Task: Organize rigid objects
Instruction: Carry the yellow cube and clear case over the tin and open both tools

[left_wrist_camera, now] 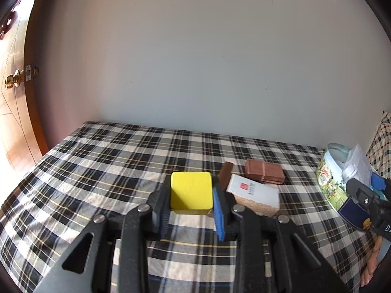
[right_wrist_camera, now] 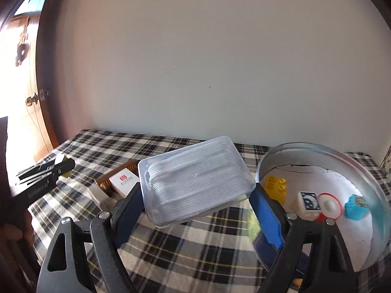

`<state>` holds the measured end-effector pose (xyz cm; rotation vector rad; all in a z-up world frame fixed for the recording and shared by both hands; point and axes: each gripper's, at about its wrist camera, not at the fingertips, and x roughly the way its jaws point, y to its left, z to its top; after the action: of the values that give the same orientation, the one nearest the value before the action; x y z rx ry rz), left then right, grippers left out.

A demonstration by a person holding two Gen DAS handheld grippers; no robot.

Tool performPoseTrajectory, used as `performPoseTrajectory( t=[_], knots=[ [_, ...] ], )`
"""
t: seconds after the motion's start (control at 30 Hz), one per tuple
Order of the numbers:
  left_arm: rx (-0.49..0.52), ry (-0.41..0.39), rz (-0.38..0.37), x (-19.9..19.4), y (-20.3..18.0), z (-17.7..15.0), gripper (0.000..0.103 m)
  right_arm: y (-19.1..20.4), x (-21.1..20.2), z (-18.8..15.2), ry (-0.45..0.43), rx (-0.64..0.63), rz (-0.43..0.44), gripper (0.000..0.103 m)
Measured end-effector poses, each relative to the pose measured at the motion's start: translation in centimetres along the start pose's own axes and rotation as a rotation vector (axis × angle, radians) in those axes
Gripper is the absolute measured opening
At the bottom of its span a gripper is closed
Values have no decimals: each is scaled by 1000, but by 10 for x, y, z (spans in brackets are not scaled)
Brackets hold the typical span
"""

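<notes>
Over plaid bed (left_wrist_camera: 97, 158) — left tool (left_wrist_camera: 190, 195) clamps yellow box (left_wrist_camera: 190, 190); right tool (right_wrist_camera: 198, 202) clamps clear box (right_wrist_camera: 195, 178).

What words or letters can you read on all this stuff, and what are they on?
"D": the only letter showing on the right gripper, at the picture's edge; the rest is cut off.
White lettering on the left gripper: upside down, too blurred to read.
Red mark and grey print on the white box: too small to read.
Picture on the round tin: no readable words.
Yellow box and clear box: no writing visible.
</notes>
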<state>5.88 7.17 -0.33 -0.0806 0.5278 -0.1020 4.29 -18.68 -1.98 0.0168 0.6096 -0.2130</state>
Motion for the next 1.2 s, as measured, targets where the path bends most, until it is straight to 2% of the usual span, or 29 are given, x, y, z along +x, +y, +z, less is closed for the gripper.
performPoseTrajectory(
  t=[0.17, 0.57, 1.2],
  knots=[
    [28, -5, -6, -5, -23, -4, 28, -11, -10, 0, -19, 24, -1, 86],
    [29, 4, -90, -14, -76, -14, 28, -29, -23, 4, -49, 52, -17, 87],
    [45, 3, -181, -19, -137, -13, 28, -68, -31, 9, -76, 99, -64, 87]
  ],
)
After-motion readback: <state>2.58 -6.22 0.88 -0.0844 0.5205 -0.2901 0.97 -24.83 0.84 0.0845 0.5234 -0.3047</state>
